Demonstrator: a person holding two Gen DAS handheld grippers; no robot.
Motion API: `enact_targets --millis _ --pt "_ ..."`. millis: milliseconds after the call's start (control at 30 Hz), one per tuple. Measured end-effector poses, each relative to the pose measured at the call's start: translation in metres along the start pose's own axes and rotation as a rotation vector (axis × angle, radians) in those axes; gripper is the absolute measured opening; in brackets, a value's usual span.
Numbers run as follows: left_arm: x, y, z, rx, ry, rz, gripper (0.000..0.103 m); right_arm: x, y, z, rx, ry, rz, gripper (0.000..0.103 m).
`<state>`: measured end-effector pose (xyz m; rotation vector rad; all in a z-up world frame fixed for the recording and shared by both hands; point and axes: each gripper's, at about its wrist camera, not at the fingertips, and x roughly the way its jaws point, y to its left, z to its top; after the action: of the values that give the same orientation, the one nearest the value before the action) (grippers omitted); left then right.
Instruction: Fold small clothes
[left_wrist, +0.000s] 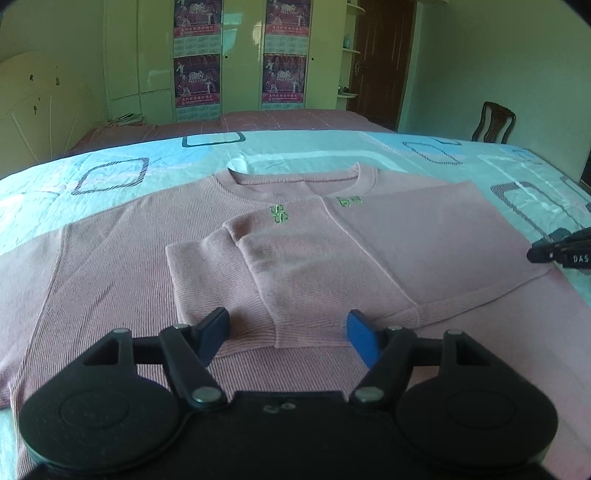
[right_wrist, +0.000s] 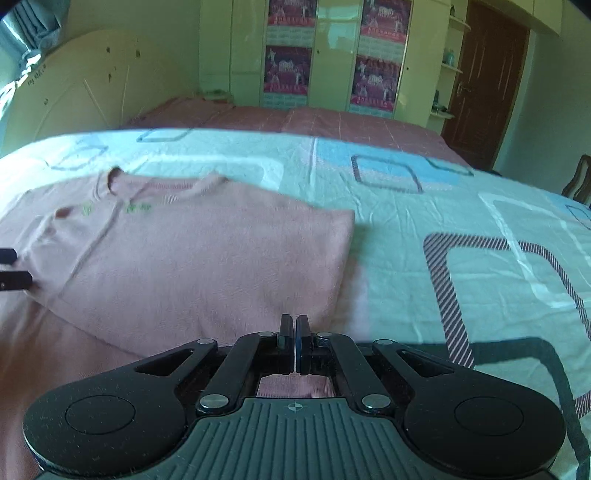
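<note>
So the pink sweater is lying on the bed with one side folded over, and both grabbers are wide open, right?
Not quite. The pink sweater does lie on the bed with one side folded over, but only the left gripper is open, nothing between its fingers. The right gripper is shut, its pads together, as the right wrist view shows.
</note>
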<state>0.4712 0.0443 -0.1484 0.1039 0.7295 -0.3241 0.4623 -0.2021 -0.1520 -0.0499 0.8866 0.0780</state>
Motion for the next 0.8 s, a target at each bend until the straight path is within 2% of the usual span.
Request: enact_targets --millis 33,100,167,200,267,367,467,600,667,700,733,800 --pt "0.001 -0.001 0.001 0.016 0.005 0.006 0.07 -0.002 0.0 -0.003 0.009 -0.025 -0.003 0.0" --pt "-0.003 -0.001 0.003 0.005 0.01 0.011 0.069 -0.008 0.001 0.0 0.033 -0.019 -0.003 0.0" --pt "-0.011 0.002 0.002 -0.02 -0.006 0.023 0.069 -0.023 0.0 -0.002 0.073 -0.091 0.015 0.0" --pt "-0.015 0.004 -0.001 -0.039 -0.004 0.035 0.069 -0.025 0.001 -0.004 0.068 -0.098 0.02 0.0" --pt "-0.023 0.01 -0.008 -0.089 0.009 0.064 0.07 -0.012 0.004 -0.01 0.038 -0.006 0.031 0.0" --pt "-0.049 0.023 -0.022 -0.147 -0.001 0.124 0.07 -0.029 0.001 -0.014 0.055 -0.077 0.05 0.0" --pt "-0.085 0.048 -0.042 -0.246 -0.019 0.213 0.07 -0.045 -0.008 -0.019 0.145 -0.138 0.103 0.0" --pt "-0.139 0.112 -0.073 -0.476 -0.053 0.339 0.07 -0.05 -0.001 -0.025 0.18 -0.142 0.163 0.0" --pt "-0.163 0.152 -0.09 -0.61 -0.096 0.374 0.07 -0.052 0.007 -0.025 0.209 -0.133 0.158 0.038" --pt "-0.175 0.176 -0.099 -0.687 -0.121 0.396 0.07 -0.056 0.011 -0.025 0.218 -0.16 0.153 0.076" --pt "-0.184 0.197 -0.107 -0.754 -0.143 0.415 0.07 -0.062 0.015 -0.025 0.222 -0.193 0.159 0.08" --pt "-0.2 0.241 -0.121 -0.882 -0.193 0.439 0.07 -0.067 0.024 -0.021 0.23 -0.201 0.16 0.079"
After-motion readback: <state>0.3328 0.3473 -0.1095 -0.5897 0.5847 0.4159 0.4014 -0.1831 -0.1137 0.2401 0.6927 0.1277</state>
